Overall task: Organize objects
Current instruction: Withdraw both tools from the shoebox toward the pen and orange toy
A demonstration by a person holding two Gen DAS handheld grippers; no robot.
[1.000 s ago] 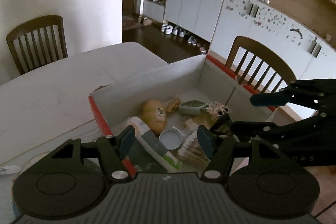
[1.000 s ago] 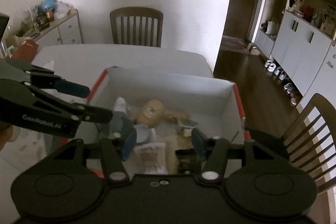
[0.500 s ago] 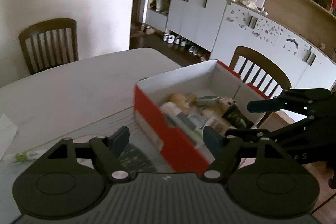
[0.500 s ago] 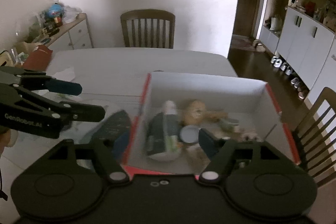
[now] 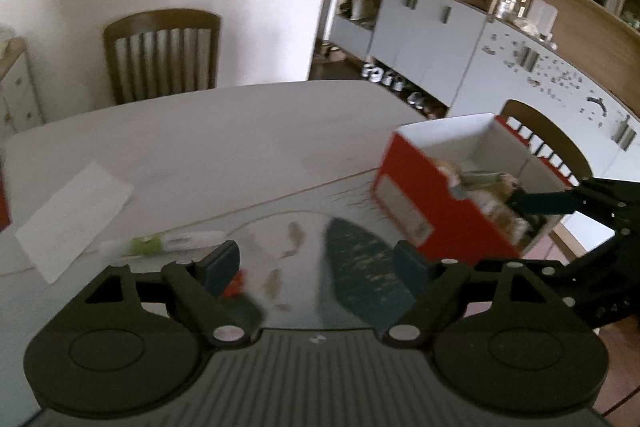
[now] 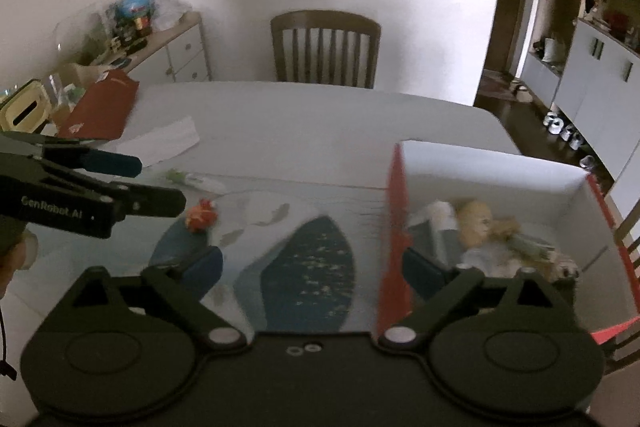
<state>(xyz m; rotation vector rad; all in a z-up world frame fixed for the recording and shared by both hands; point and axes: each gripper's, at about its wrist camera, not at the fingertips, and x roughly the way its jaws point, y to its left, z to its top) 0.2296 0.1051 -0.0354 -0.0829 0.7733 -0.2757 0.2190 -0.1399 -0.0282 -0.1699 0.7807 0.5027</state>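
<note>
A red shoebox with white inner walls (image 5: 420, 203) (image 6: 480, 171) stands at the right of the table, holding a doll head (image 6: 476, 223) and several other small items. Left of it lies a blue-patterned mat (image 6: 308, 267) (image 5: 360, 267). A small red-orange object (image 6: 202, 219) (image 5: 234, 287) sits on the mat, and a green-and-white tube (image 5: 160, 243) (image 6: 192, 179) lies just beyond it. My left gripper (image 5: 316, 263) (image 6: 148, 183) hangs over the mat's left part, jaws opening, nothing between them. My right gripper (image 6: 312, 267) is also opening and empty, by the box's near left corner; its fingers (image 5: 552, 201) reach over the box.
A white sheet of paper (image 5: 76, 219) (image 6: 164, 143) lies at the far left of the table. A red bag (image 6: 104, 107) leans by a cluttered sideboard. Wooden chairs stand at the far side (image 6: 324, 47) and beside the box (image 5: 544, 143). Cabinets line the right wall.
Both grippers have drawn back from above the box and swung left, so the box now sits at the right of each view. Both pairs of jaws have spread wider.
</note>
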